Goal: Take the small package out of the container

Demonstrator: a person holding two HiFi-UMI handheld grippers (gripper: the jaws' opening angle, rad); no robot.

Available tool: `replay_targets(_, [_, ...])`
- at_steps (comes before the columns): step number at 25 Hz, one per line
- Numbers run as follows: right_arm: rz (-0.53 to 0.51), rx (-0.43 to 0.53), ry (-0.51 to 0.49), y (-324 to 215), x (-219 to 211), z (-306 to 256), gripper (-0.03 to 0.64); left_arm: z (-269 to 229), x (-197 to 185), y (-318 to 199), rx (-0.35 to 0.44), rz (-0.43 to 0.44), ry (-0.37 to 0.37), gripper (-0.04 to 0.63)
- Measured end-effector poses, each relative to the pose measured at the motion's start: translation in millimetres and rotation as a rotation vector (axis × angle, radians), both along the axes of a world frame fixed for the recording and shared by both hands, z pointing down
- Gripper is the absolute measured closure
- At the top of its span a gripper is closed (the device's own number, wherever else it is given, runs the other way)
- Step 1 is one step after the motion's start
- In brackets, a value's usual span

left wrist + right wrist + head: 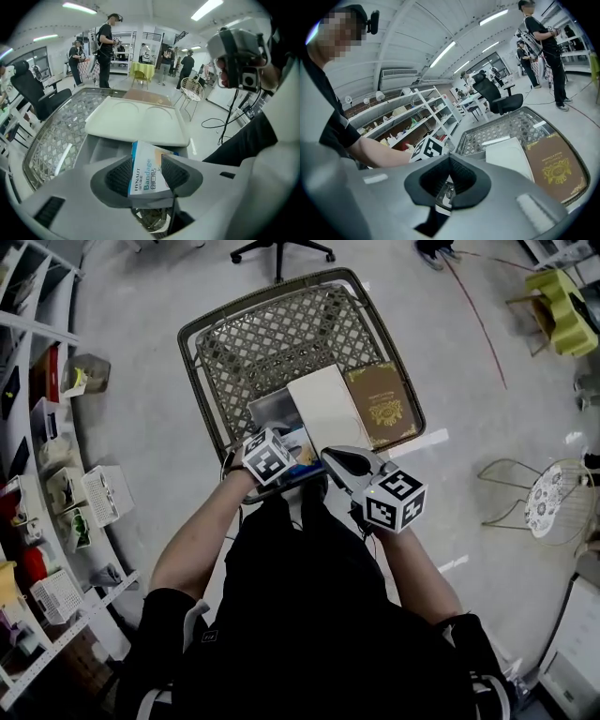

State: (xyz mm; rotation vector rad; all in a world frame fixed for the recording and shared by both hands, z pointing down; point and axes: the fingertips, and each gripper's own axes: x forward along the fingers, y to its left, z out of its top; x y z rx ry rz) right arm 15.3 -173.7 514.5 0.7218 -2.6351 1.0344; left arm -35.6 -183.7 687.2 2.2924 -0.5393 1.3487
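A small white-and-blue bandage box is pinched between the pads of my left gripper, held just above the near end of the mesh basket. Seen from the head view, the left gripper and the box sit at the basket's near rim. My right gripper hovers beside it to the right, jaws together with nothing between them. In the right gripper view its tips meet, and the basket lies beyond.
Inside the basket lie a flat white lid-like box, a brown embossed book and a grey item. Shelves with bins run along the left. A wire chair stands right. People stand far off.
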Motion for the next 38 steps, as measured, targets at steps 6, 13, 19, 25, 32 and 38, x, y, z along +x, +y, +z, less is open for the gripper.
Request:
replay_targets(6, [-0.029,0.011,0.025,-12.3,-0.4,7.1,0.604,-26.6,6.8,13.3,0.053,-0.037,0.047,0.402])
replay_targets(13, [-0.086,-0.001,0.073,-16.9,-7.8,27.3,0.603,-44.8,13.0,31.0,0.063,-0.039,0.101,0.403])
replay_targets(19, [-0.139,-0.037,0.134,-19.5,-16.0,60.9,0.603,-53.5,19.3,40.8,0.064,-0.024,0.134,0.408])
replay_targets(25, [-0.172,-0.104,0.222,-17.8,-27.1,105.4,0.603,-58.5,20.0,50.6,0.061,0.006,0.155,0.414])
replay_targets(32, [-0.157,-0.139,0.234,-14.2,-28.5,119.9,0.603,-57.5,11.5,50.9,0.080,-0.007,0.121,0.414])
replay_targets(38, [-0.149,-0.151,0.216,-7.2,-27.2,117.9,0.603,-37.8,-3.5,46.7,0.082,-0.014,0.039,0.413])
